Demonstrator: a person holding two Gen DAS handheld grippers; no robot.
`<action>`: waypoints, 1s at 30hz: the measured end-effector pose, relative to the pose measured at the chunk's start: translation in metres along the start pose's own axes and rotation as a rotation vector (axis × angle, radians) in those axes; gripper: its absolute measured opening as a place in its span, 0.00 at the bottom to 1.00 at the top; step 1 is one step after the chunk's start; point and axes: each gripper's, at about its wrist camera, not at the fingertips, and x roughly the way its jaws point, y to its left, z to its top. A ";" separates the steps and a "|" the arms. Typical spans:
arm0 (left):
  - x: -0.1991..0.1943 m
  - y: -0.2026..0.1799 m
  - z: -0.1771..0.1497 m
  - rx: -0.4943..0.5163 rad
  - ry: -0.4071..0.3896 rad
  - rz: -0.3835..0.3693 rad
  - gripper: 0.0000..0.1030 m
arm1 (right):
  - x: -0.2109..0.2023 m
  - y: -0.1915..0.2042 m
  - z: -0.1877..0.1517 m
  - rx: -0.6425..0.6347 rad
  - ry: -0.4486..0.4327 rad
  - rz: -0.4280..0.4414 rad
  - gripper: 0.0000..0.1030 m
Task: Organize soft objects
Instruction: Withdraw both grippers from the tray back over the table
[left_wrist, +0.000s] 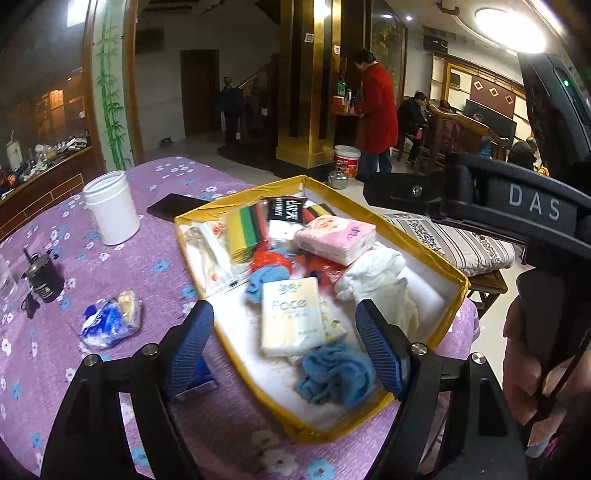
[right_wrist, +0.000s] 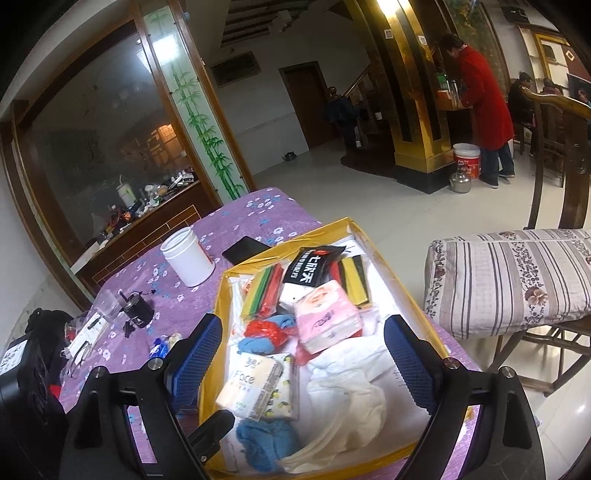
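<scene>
Left wrist view: we see the left gripper (left_wrist: 284, 350) with its blue-padded fingers (left_wrist: 192, 343) spread wide and holding nothing, poised over the near end of the yellow-rimmed box (left_wrist: 456, 280) on the tabletop (left_wrist: 155, 258), which is covered in purple flowered cloth. Between the fingers lie a cream tissue pack (left_wrist: 290, 315) printed "Face" and, at 6 o'clock from it, a blue cloth (left_wrist: 334, 374). At 1 o'clock from the cream pack sits a pink tissue pack (left_wrist: 338, 238); at 3 o'clock, a white cloth (left_wrist: 376, 280). At the box's far end we note a striped sponge stack (left_wrist: 245, 230) and a black packet (left_wrist: 286, 210) with white characters that we cannot read with certainty. Outside the box, at 9 o'clock, a blue-and-white wrapped bundle (left_wrist: 110, 319) rests on the tabletop; a white jar (left_wrist: 110, 206) and a dark phone (left_wrist: 173, 206) stand toward 11 o'clock. At the right edge, the other tool's black body carries the letters "DAS".

Right wrist view: the right gripper (right_wrist: 303, 362) likewise shows its fingers (right_wrist: 410, 358) spread and empty above the same box, with the white cloth below them. A striped cushion (right_wrist: 509, 280) on a chair lies at 3 o'clock, just beside the tabletop. A person in a red coat (right_wrist: 484, 99) stands well apart at 1 o'clock.
</scene>
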 end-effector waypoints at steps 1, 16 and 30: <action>-0.002 0.003 -0.001 -0.006 -0.001 0.001 0.77 | 0.000 0.003 -0.001 -0.002 0.004 0.006 0.89; -0.024 0.064 -0.020 -0.121 0.010 0.053 0.77 | 0.013 0.056 -0.016 -0.098 0.064 0.074 0.91; -0.055 0.189 -0.042 -0.269 0.042 0.256 0.77 | 0.032 0.105 -0.043 -0.192 0.181 0.234 0.91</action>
